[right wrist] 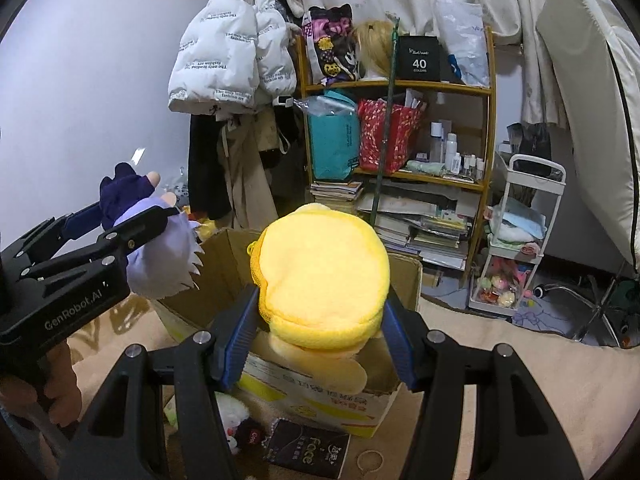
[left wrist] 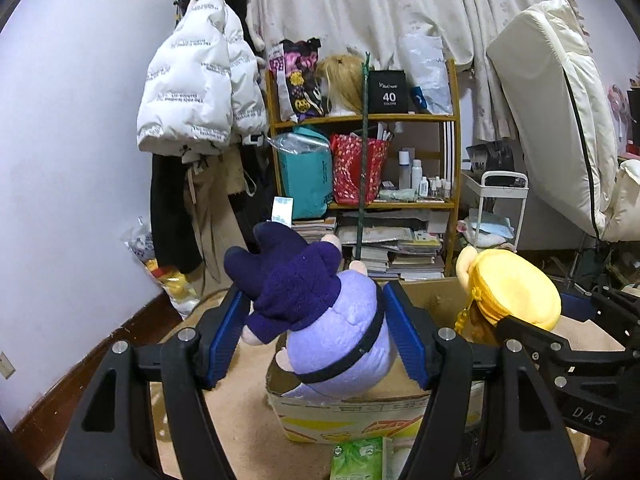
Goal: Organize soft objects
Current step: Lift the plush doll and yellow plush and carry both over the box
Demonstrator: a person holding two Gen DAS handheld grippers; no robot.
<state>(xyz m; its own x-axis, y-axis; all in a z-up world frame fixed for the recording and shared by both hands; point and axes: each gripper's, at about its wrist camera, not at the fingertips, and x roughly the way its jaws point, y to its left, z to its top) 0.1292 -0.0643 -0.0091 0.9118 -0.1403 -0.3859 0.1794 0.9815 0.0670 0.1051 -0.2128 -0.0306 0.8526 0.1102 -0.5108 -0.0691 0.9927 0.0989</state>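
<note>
Beige carpet lies below. Left wrist view: the left gripper (left wrist: 316, 334), level, clenches one purple plush doll (left wrist: 320, 312) between its blue pads above one cardboard box (left wrist: 360, 412). Right wrist view: the right gripper (right wrist: 318, 334), level, grasps one yellow plush (right wrist: 320, 276) over that box (right wrist: 404, 280).

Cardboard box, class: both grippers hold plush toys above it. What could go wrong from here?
1. The purple plush doll hangs over the cardboard box near its edge; released now, it may tip out.
2. The yellow plush pouch and doll are close together, so the grippers could bump.
</note>
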